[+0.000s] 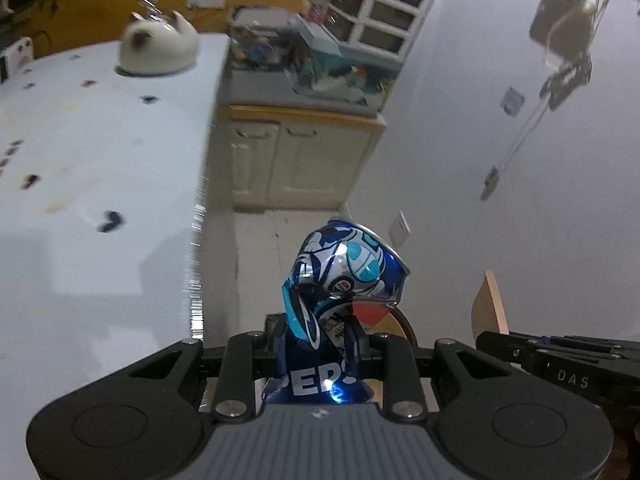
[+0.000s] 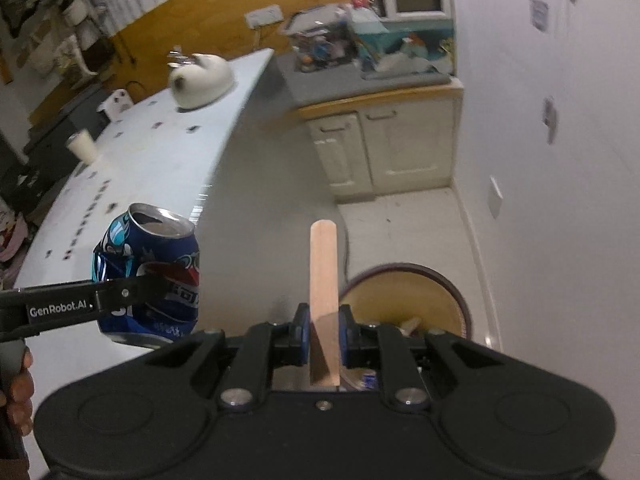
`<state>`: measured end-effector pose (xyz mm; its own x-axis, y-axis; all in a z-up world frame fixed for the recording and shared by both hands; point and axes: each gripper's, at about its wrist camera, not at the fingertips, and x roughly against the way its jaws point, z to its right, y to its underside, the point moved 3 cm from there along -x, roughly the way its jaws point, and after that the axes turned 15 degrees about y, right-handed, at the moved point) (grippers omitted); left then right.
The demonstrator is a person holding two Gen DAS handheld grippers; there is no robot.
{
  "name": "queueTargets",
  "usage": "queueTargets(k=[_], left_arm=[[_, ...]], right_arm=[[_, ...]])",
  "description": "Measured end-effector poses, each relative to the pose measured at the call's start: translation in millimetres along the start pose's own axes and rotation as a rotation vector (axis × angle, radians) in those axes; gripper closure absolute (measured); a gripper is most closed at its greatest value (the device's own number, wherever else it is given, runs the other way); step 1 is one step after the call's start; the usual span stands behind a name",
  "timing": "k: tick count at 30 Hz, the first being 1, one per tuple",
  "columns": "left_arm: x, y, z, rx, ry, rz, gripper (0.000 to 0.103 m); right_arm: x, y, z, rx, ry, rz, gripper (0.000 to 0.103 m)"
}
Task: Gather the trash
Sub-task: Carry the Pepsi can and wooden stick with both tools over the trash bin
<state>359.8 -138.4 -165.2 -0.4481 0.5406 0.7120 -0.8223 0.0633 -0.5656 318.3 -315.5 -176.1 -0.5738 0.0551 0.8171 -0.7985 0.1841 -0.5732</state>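
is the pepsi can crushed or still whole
Crushed. The blue can is dented and creased at its middle where the left hand-held gripper pinches it; its torn-open top shows in the right wrist view.

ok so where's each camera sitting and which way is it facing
Left wrist: on the left hand-held gripper, looking forward and down past its crushed can to table, cabinet and floor; the right hand-held gripper's tip shows at right.
Right wrist: on the right hand-held gripper, looking down along its wooden stick at the bin; left fingers show.
Shared: can, stick, table, cabinet.
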Motion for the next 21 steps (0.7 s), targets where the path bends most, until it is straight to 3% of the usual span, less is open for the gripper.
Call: queueTargets(k=[13,21], left_arm=[[-161,10,-11,-0.034,0.040,-0.251,0.075],[-266,47,-26,-0.035,0.115,-0.433,0.075]], right_arm=[[-88,21,86,-0.136,0.122,-0.166,0.088],[-151,32,107,-0.201,0.134,-0.243,0.088]])
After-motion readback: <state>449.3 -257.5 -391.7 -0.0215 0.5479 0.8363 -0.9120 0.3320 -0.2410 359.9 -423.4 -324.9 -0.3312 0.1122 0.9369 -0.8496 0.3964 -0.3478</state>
